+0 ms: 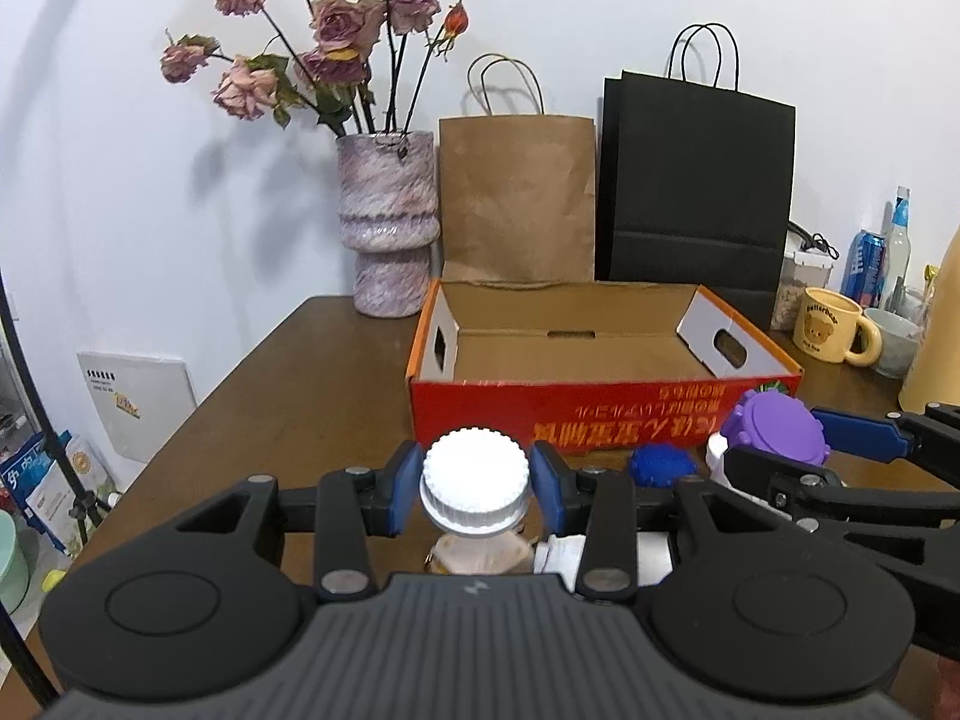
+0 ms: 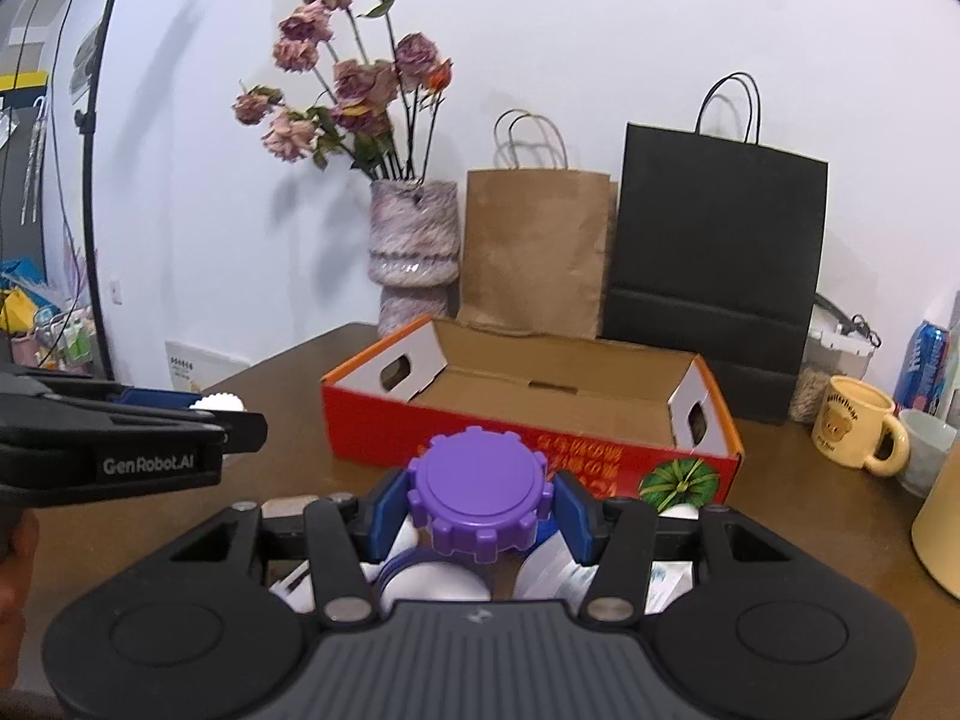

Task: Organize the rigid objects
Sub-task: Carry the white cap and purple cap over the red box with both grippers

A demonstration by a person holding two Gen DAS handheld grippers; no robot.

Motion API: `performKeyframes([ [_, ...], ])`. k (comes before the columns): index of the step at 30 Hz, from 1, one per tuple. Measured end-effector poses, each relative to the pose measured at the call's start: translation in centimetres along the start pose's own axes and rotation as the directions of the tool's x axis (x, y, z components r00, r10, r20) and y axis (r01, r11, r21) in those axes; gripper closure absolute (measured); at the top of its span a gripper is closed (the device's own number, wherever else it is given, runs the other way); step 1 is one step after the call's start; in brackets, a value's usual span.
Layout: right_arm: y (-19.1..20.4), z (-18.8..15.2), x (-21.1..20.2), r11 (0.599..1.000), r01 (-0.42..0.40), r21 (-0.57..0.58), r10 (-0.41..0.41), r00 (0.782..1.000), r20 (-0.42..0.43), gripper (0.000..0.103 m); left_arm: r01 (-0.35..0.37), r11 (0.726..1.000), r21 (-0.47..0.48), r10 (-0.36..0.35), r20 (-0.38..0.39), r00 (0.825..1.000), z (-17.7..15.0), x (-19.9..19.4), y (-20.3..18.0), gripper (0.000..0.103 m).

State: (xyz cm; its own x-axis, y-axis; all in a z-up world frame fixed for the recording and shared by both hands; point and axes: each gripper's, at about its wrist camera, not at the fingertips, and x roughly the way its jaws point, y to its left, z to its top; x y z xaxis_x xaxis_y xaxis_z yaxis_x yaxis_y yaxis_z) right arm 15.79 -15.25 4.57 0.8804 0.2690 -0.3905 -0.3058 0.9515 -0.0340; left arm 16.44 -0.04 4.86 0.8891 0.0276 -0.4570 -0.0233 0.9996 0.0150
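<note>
Left wrist view: the left tool (image 1: 475, 489) is clamped on a white-capped bottle (image 1: 474, 474), held above the worktop (image 1: 312, 372) just before the open red cardboard box (image 1: 576, 408).

Right wrist view: the right tool (image 2: 480, 513) is closed around a purple-lidded jar (image 2: 480, 495), also held near the box's front wall.

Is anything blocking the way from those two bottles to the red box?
Nothing visible does. The white-capped bottle and the purple-capped bottle are held in front of the red box, whose open top looks empty; only its near wall must be cleared.
</note>
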Motion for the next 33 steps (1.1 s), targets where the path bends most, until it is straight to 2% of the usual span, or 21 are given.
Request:
performKeyframes([
  [6, -1.2, 1.2, 1.2, 1.0, 0.023, 0.013, -0.023, 0.999, 0.027, 0.051, 0.005, 1.0, -0.008, -0.005, -0.004, 1.0, 1.2, 1.9, -0.6, 0.062],
  [25, -4.0, 5.5, 6.6, 0.996, 0.079, 0.036, -0.082, 0.994, 0.075, 0.051, -0.021, 0.998, -0.053, 0.024, 0.058, 0.998, 6.0, 7.2, -1.5, 0.062],
  [33, -5.0, 6.7, 9.8, 0.997, 0.073, 0.04, -0.075, 0.995, 0.059, 0.051, -0.031, 0.999, -0.041, 0.034, 0.051, 0.998, 7.3, 10.2, -2.0, 0.062],
])
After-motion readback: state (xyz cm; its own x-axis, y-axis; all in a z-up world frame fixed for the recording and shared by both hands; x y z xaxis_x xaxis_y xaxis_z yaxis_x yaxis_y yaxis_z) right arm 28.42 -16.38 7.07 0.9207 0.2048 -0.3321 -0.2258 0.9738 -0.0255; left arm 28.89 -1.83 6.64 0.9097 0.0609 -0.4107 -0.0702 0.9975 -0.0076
